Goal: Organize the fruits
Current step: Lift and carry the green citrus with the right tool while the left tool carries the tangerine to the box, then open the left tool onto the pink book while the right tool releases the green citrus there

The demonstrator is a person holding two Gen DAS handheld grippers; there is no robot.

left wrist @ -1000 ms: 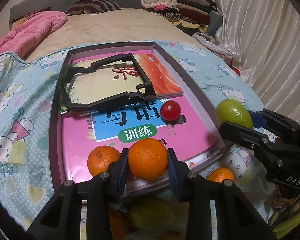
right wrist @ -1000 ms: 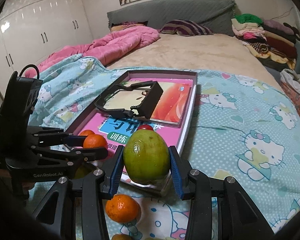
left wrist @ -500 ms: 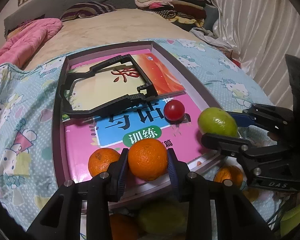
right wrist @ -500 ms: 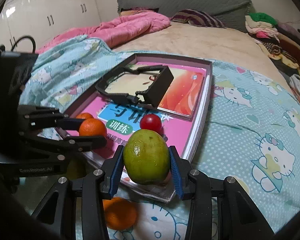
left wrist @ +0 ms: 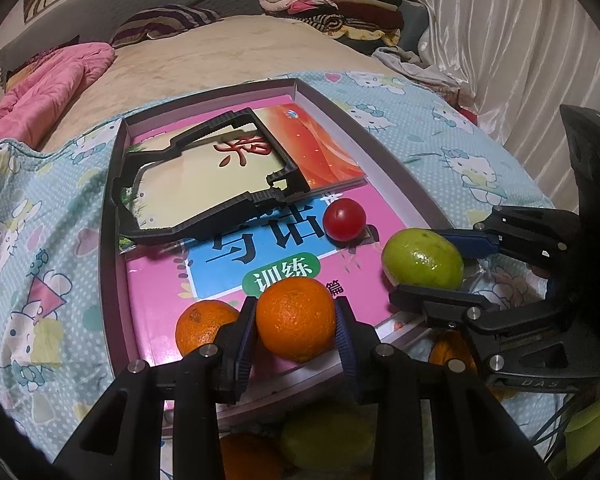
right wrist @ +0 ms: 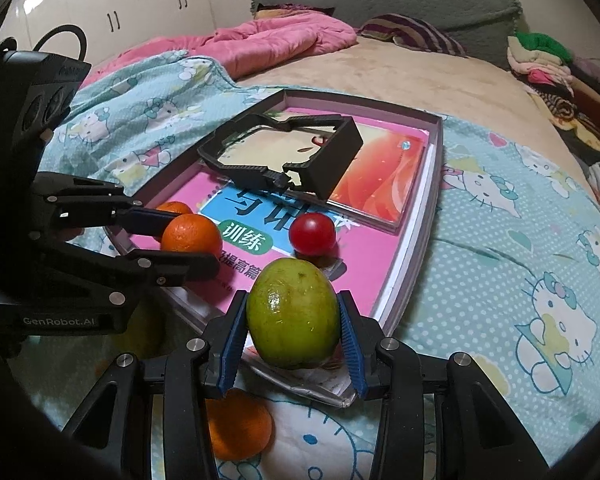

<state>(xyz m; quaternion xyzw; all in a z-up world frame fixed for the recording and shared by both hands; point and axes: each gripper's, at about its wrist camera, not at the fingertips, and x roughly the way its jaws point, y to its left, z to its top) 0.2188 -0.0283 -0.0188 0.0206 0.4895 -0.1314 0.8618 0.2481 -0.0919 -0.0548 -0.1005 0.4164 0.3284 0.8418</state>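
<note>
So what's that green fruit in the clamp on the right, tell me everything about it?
The green fruit is egg-shaped, smooth and glossy, yellow-green with faint brown specks and a small dark spot at its top. It looks whole and firm. The right gripper holds it, one blue ribbed pad pressing each side, above the near corner of the pink tray. Whether its underside touches the tray is hidden.

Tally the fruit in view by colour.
Orange: 4 (held orange, orange on the pink book, loose orange, blurred orange)
Green: 2 (held green fruit, blurred yellow-green fruit)
Red: 1 (red fruit)
Total: 7
</note>
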